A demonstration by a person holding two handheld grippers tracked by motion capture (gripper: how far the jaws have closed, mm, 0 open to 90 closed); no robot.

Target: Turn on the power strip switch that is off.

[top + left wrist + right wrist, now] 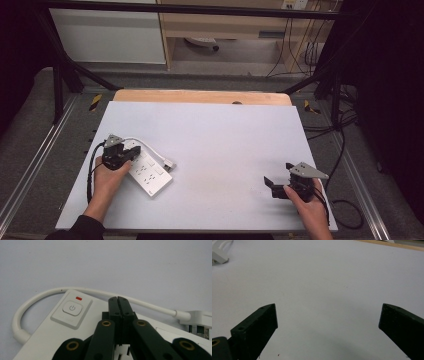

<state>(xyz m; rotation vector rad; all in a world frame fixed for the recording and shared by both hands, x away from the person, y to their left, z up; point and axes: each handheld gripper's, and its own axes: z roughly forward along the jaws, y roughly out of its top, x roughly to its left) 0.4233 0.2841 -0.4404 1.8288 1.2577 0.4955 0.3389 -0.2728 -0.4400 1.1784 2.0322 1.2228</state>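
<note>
The pale desk (210,150) carries a white power strip (147,172), its near end hidden under the left gripper (117,300), whose fingers are pressed together over the strip just beside its power button (72,308). The strip's plug (197,318) is cut off at the frame edge. The right gripper (276,184) has its fingers wide apart over bare desk, well apart from the strip.

the one readable sign is a grey power symbol, a circle broken at the top by a short stroke, on the square white button (72,308) of the power strip (50,337) in the left gripper view. just above that button sits a small red bar (78,298), plain and without letters. faint marks below the button are too blurred to read. no words, brands or numbers can be read elsewhere.
</note>
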